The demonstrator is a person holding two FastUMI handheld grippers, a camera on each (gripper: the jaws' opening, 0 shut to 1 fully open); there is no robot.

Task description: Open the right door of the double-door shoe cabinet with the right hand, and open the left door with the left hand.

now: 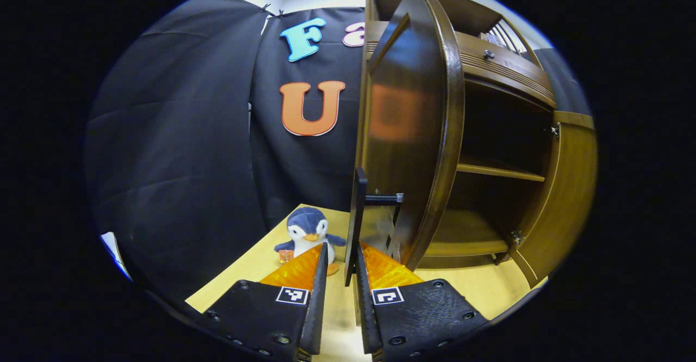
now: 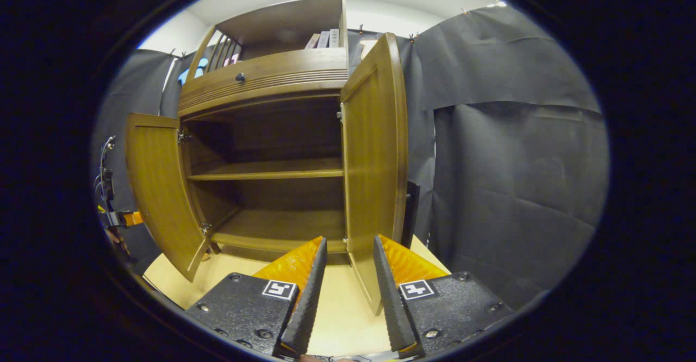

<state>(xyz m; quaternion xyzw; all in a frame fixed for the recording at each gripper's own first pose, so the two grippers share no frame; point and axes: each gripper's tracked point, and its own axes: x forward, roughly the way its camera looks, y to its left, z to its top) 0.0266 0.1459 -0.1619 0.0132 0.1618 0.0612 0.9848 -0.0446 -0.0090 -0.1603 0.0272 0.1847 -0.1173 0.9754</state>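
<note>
The wooden shoe cabinet (image 2: 263,76) stands with both doors swung open. In the left gripper view the left door (image 1: 405,133) is nearly edge-on, and its black handle (image 1: 356,215) hangs just ahead. My left gripper (image 1: 342,247) is open; the handle's lower end sits between its fingers, close against the right one. In the right gripper view the right door (image 2: 372,150) is also wide open. Its lower edge drops between the fingers of my open right gripper (image 2: 349,238), and its dark handle (image 2: 412,210) is on the far face. The inner shelf (image 2: 266,169) is bare.
A plush penguin (image 1: 307,234) sits on the light wood floor (image 1: 489,291) left of the left door. Above the doors is a drawer with a small knob (image 1: 489,54), and books (image 2: 324,39) stand on the top shelf. Black cloth walls close both sides.
</note>
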